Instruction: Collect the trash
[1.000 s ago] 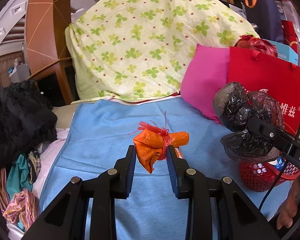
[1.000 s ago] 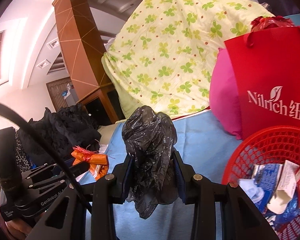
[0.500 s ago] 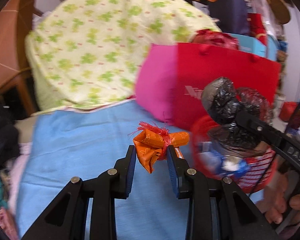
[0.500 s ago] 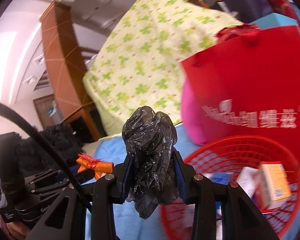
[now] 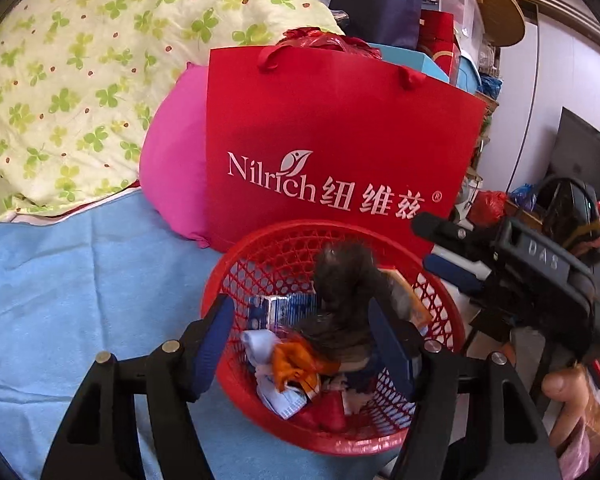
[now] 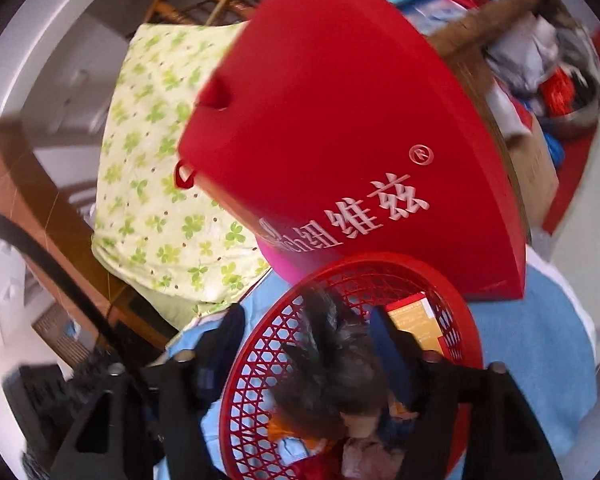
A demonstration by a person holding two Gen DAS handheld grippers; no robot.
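Both tongs hang spread wide above a red mesh basket (image 5: 236,280) on a bed covered by a blue sheet (image 5: 80,280). The left tongs (image 5: 300,340) grip nothing; an orange wrapper bundle (image 5: 296,362) lies in the basket among cartons and paper. The right tongs (image 6: 308,344) are likewise parted, a blurred black plastic bag (image 6: 332,364) between them but free of their pads, over the basket. Behind stand a pink pillow (image 5: 176,168) and a red paper bag (image 5: 332,128) lettered "Nilrich" with Chinese characters and an ® mark. A clover-print quilt (image 5: 80,60) is heaped at the back; stacked boxes crowd the room's right side. "DAS" shows on the right tongs' body.
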